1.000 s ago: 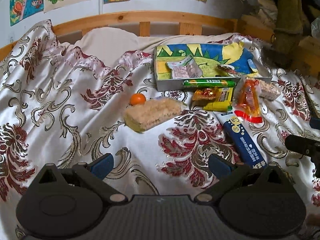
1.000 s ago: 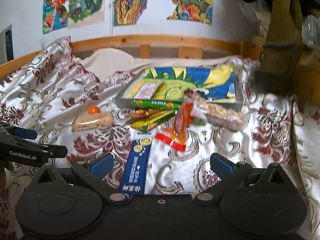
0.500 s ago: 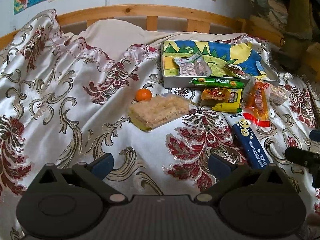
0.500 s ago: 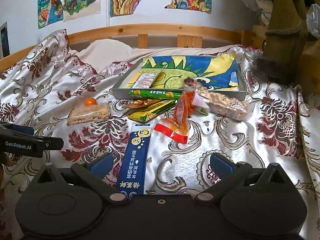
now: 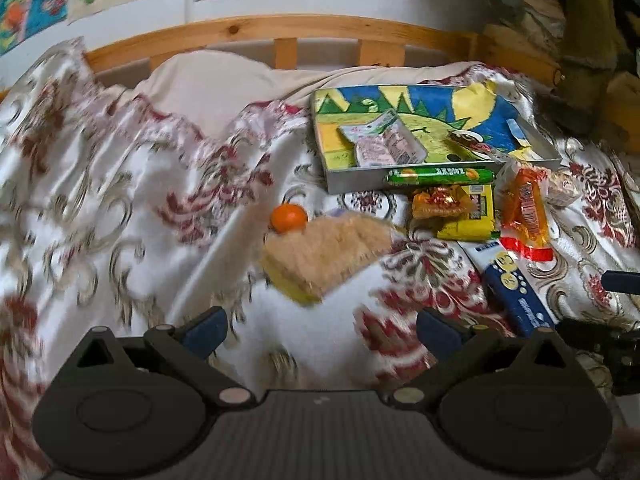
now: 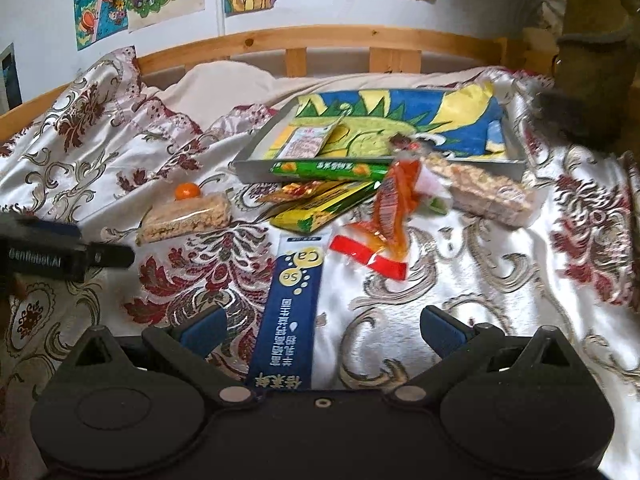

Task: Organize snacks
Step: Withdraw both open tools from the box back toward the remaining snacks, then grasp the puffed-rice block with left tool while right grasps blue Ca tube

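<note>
Two hand-held grippers, left hand-held gripper and right hand-held gripper, both spread and empty, over a bed, one blue box nearest, one rice-cake pack, one orange, one tray holding two packets farthest.

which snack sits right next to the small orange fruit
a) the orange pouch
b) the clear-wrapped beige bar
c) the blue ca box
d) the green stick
b: the fruit touches the far edge of the beige bar, while the other snacks lie farther right, nearer the tray.
</note>
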Motion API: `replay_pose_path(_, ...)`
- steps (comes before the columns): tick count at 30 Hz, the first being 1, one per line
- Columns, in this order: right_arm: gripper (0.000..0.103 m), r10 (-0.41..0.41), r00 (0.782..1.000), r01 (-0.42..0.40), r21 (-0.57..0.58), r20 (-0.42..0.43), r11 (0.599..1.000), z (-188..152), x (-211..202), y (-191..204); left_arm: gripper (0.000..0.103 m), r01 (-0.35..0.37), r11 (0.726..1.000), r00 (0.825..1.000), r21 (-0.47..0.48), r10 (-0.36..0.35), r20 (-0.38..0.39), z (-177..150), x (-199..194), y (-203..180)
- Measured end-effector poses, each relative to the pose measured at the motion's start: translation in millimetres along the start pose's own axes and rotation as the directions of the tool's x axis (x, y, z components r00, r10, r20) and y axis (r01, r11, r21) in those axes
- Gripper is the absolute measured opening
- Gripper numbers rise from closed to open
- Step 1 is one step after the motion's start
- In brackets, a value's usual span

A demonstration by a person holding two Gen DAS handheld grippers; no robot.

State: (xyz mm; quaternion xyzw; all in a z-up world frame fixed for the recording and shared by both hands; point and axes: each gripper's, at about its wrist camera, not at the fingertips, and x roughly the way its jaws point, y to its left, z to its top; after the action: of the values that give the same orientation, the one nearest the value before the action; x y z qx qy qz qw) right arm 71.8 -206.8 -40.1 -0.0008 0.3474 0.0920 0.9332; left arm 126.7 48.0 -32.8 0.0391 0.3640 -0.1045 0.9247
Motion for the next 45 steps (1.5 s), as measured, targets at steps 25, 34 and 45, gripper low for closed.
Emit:
replay_pose_path(25, 0.055, 0.104, 0.992, -0.109, -0.059, -0.076, 0.992, 7, 54, 14, 0.095, 0.309, 0.943, 0.924, 0.127, -0.266, -0.274, 66, 116, 22)
replay_pose_path(34, 0.043, 0.112, 0.991, -0.117, -0.056, -0.078, 0.992, 6, 52, 12, 0.079, 0.361, 0.932, 0.885, -0.009, -0.346, -0.311, 58, 99, 24)
replay_pose_path(45, 0.056, 0.134, 0.988, -0.139, -0.061, -0.078, 0.988, 3, 45, 10, 0.089, 0.281, 0.958, 0.920, 0.053, -0.253, -0.299, 52, 83, -11)
